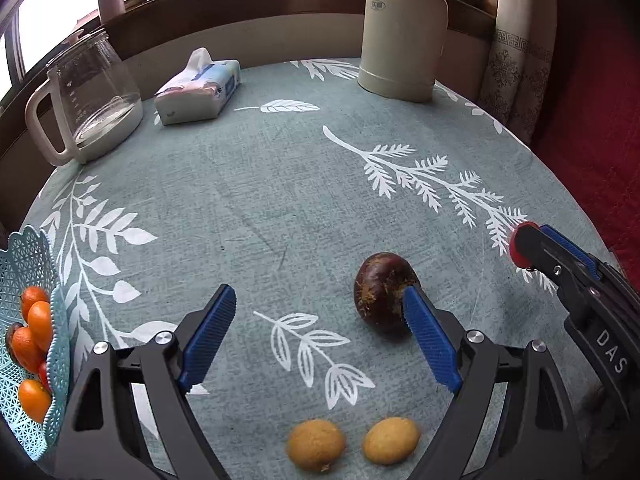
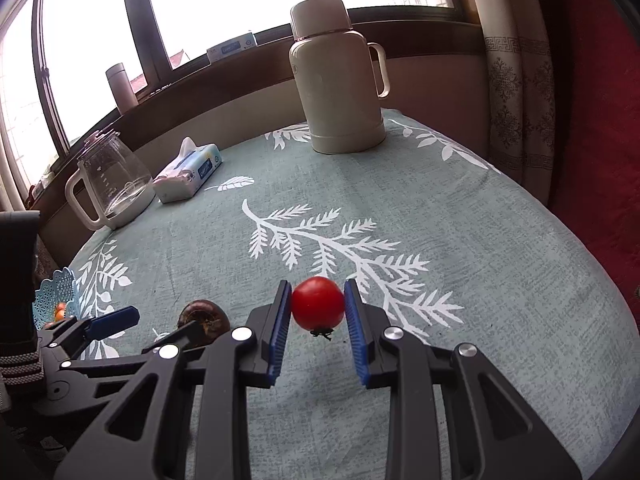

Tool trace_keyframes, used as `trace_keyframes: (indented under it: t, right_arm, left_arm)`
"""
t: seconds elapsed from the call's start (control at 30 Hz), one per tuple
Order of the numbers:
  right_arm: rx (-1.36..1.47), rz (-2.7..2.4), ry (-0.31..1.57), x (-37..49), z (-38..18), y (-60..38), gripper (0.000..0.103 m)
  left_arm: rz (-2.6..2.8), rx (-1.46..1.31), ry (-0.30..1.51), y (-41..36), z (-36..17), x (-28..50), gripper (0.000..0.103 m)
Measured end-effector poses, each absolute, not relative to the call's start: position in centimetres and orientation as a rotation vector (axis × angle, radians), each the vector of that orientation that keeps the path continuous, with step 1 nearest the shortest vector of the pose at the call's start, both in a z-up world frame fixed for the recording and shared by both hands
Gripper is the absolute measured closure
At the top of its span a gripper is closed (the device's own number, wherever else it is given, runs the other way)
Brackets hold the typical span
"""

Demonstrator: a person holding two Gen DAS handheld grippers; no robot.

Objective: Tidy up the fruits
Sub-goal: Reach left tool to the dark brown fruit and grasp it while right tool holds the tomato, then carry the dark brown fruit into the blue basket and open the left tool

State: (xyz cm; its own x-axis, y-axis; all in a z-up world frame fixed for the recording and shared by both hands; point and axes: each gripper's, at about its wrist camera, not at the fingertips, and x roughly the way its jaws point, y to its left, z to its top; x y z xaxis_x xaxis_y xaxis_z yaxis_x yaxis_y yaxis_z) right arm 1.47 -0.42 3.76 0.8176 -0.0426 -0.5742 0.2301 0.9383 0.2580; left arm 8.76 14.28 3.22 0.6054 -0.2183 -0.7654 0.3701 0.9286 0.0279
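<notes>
We are in a home, at a desk by a window. The round desk wears a soft grey-green cloth with white leaf prints (image 1: 280, 184). On it stand a tall cream flask with a handle (image 2: 340, 80), a clear glass jug with a white handle (image 1: 92, 96) and a soft pack of tissues (image 1: 200, 88). A pale patterned curtain (image 2: 516, 92) hangs beside the dark wooden window frame (image 2: 132, 16). A light blue plastic basket (image 1: 28, 264) holds small orange fruits (image 1: 34, 332).
</notes>
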Motion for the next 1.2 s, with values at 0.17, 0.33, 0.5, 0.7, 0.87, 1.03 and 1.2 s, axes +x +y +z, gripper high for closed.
trace_keyframes:
  t: [0.17, 0.33, 0.5, 0.7, 0.87, 1.03, 1.2]
  right_arm:
    - [0.329, -0.156, 0.596, 1.4, 3.7, -0.5, 0.076]
    - [0.328, -0.157, 0.595, 1.4, 3.7, -0.5, 0.076]
    - [0.325, -0.156, 0.595, 1.4, 3.7, -0.4, 0.076]
    - [0.323, -0.155, 0.595, 1.4, 3.8, -0.4, 0.076]
    - [0.326, -0.154, 0.595, 1.3, 3.7, -0.4, 0.076]
    - [0.331, -0.147, 0.590, 1.3, 3.8, -0.3, 0.076]
    - [0.331, -0.139, 0.586, 1.2, 3.9, -0.2, 0.076]
  left_arm:
    - [-0.359, 0.205, 0.877, 13.0, 2.7, 9.4, 0.016]
    - [-0.371, 0.229, 0.901, 12.0, 2.0, 9.7, 0.016]
    - [-0.387, 0.229, 0.914, 11.7, 1.8, 9.9, 0.026]
    - [-0.439, 0.212, 0.909, 11.6, 2.2, 9.6, 0.056]
    - [-0.460, 0.189, 0.891, 11.6, 2.3, 9.1, 0.061]
    - [-0.441, 0.152, 0.860, 12.5, 3.3, 8.9, 0.061]
    - [-0.413, 0.133, 0.818, 13.7, 4.6, 8.2, 0.061]
